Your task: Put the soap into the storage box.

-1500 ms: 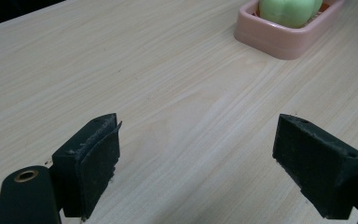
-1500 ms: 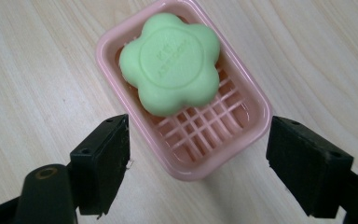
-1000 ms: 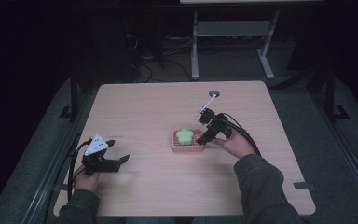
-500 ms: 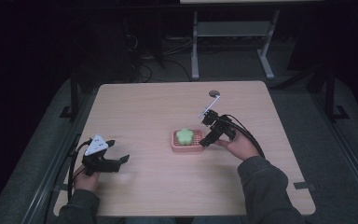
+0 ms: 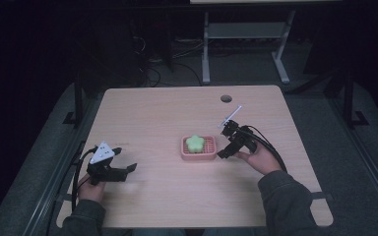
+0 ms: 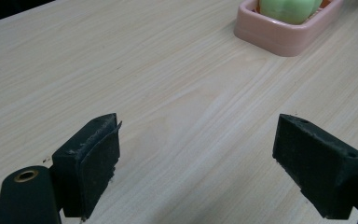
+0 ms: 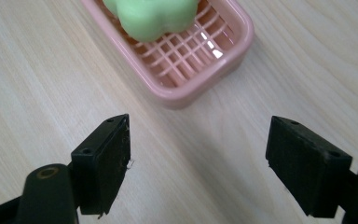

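Wooden table (image 5: 167, 118), light-grained, broad bare surface on every side of the work; round cable hole (image 5: 226, 98) near the far edge; dark floor and a metal stand (image 5: 246, 44) beyond.

Pink soap dish (image 5: 198, 148) near the table's middle, gridded floor, low rounded rim; green flower-shaped soap (image 5: 195, 142) lying inside, toward the dish's far-left part, well clear of every table edge; in the right gripper view, dish (image 7: 223, 60) just ahead of the jaws, soap (image 7: 154, 16) at its far end.

Right gripper (image 5: 225, 151) just beside the dish's right end, jaws spread wide, nothing held; left gripper (image 5: 128, 169) low over bare wood at the near left, jaws likewise wide apart and empty, dish (image 6: 284, 37) well ahead of it.

Step in hand, by judgement: approach for a grasp, on soap or dish uncertain; best done by lowering the jaws squarely to either side of the chosen piece, pads level, closing gently; soap likely slippery, dish light and liable to skid if nudged at the rim.

Ample free room left, right and near; no obstacle between left gripper and dish.
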